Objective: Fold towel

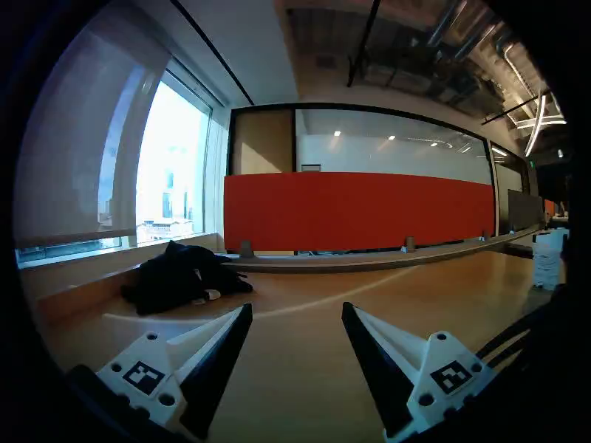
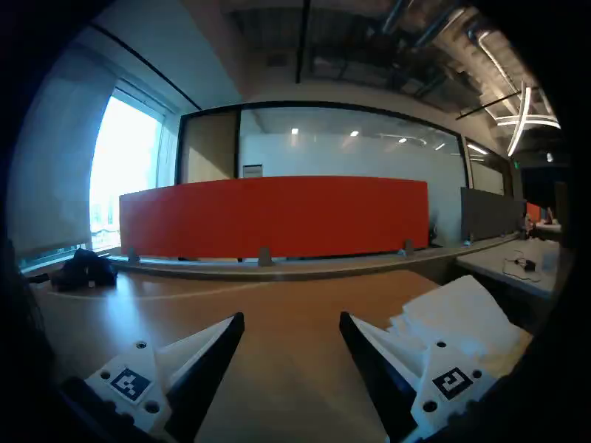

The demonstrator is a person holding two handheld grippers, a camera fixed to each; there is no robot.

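in the left gripper view we see a dark bundle [image 1: 181, 277] on the wooden table [image 1: 310, 369], beyond and left of the jaws. the left gripper [image 1: 296, 306] is spread wide, holding nothing. in the right gripper view the right gripper [image 2: 292, 316] is also wide open and empty. the white folded towel [image 2: 462, 314] lies just past the jaw on the right of that view.

The right claw [image 2: 292, 316] partly hides the white folded stack [image 2: 458, 310], whose right side is cut off.
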